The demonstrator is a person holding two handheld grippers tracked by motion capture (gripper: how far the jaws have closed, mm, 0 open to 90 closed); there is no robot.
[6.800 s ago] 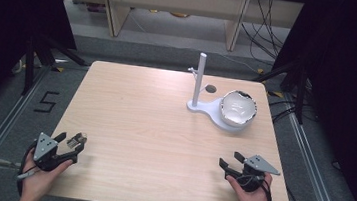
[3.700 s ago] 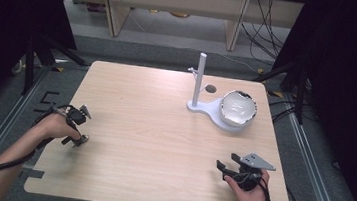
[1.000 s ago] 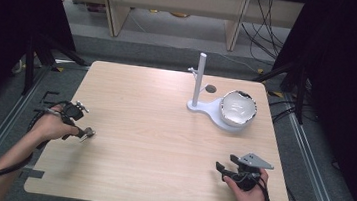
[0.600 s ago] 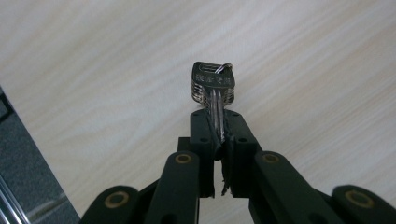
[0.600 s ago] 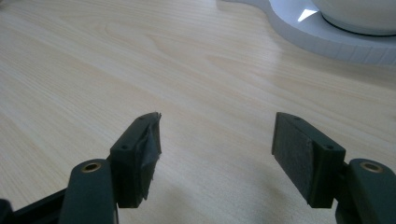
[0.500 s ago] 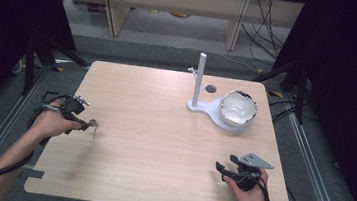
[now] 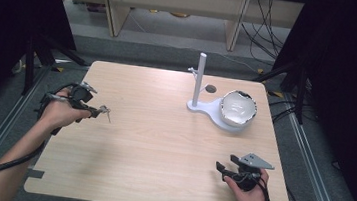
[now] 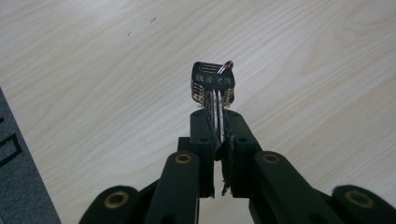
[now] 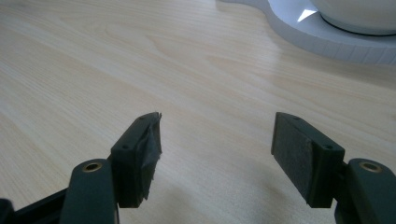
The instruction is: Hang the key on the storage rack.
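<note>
**Left gripper pinches a small metal key; right gripper rests with jaws apart**

High view: the left gripper (image 7: 96, 110), gripped by the person's left hand (image 7: 60, 110), hovers near the left edge of the pale wooden table (image 7: 162, 144). A small silvery metal key (image 7: 107, 113) juts from its tips, pointing toward the table's middle. Well apart, at the table's near right corner, the right gripper (image 7: 221, 168) sits in the person's right hand (image 7: 251, 198), with its grey three-cornered plate on top. Far ahead of that gripper and a little to its right stands a white plastic stand with an upright post (image 7: 199, 82); on the stand's flat base, to the right of the post, sits a white round ceramic bowl with a dark rim (image 7: 238, 108).

Left gripper view: the two black jaws are closed tight on the key's blade, and the key's ridged, stamped head (image 8: 212, 84) rises just beyond the tips, with a thin wire ring (image 8: 226, 66) through its top. The tabletop lies behind it, and a dark grey floor strip shows at the lower left.

Right gripper view: the jaws stand wide apart with bare wood between them, holding nothing. Ahead and to the right lies the curved edge of the stand's white base (image 9: 327, 42), with the bowl's underside (image 9: 359, 11) resting on it.
</note>
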